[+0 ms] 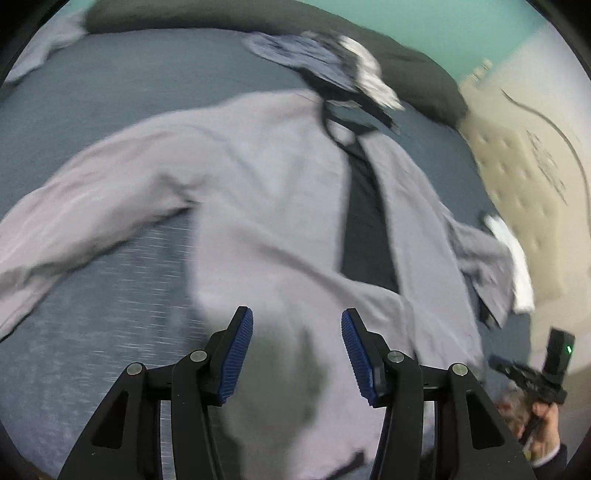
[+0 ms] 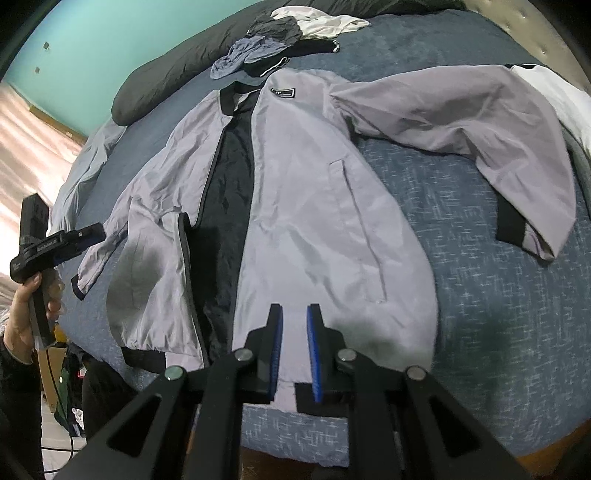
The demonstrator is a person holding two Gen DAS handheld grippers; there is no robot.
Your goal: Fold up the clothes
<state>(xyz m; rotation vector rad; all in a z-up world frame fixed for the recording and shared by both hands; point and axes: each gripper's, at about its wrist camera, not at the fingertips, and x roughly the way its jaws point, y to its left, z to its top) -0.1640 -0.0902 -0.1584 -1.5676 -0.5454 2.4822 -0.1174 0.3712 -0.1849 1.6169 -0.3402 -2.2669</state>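
A light grey jacket (image 2: 295, 177) with black cuffs, collar and hem lies open, front up, on the bed; its dark lining (image 2: 229, 184) shows down the middle. It also shows blurred in the left wrist view (image 1: 266, 192). One sleeve (image 2: 480, 122) stretches to the right. My right gripper (image 2: 295, 321) hovers just above the jacket's hem with its fingers a narrow gap apart and nothing between them. My left gripper (image 1: 297, 325) is open and empty above the jacket's lower part; it also appears at the left edge of the right wrist view (image 2: 55, 243).
The bed has a blue-grey cover (image 2: 498, 295). A pile of other clothes (image 2: 288, 33) lies beyond the collar, next to a dark pillow (image 2: 177, 74). A white garment (image 2: 554, 96) lies at the right edge. A padded beige headboard (image 1: 517, 177) and a teal wall (image 2: 92, 44) border the bed.
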